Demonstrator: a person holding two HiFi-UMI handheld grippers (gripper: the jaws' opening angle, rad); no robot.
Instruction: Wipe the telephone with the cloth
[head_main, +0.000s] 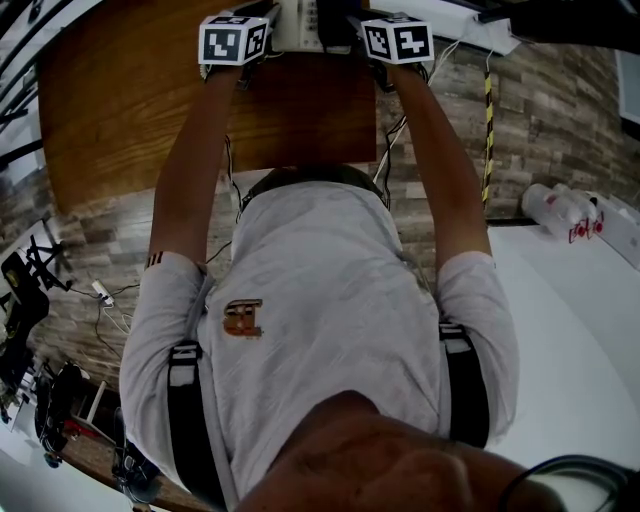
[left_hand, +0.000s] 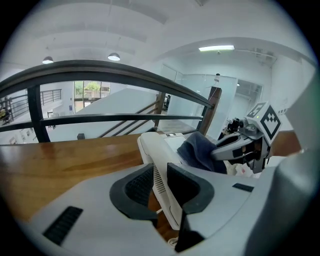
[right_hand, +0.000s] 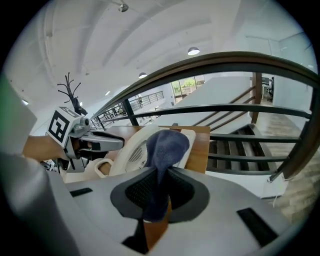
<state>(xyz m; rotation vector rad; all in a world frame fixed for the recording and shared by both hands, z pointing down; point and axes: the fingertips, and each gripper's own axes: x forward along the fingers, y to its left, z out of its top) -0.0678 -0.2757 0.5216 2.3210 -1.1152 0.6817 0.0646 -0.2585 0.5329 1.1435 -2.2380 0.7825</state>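
Telephone (left_hand: 155, 147) edge sits clamped between left gripper (left_hand: 159, 176) jaws. Right gripper (right_hand: 160, 190) pinches the cloth (right_hand: 167, 142), draped ahead. Heavy wiping pressure could twist the telephone loose.

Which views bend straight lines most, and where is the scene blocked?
Left gripper view and right gripper view: fisheye, the railing bows into an arc, corners black. Head view: straighter lines, but the person's shirt blocks most of the middle.

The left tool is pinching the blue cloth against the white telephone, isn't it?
Not quite: the right tool is the one pinching the blue cloth against the white telephone. The right gripper view shows the cloth caught between its jaws.
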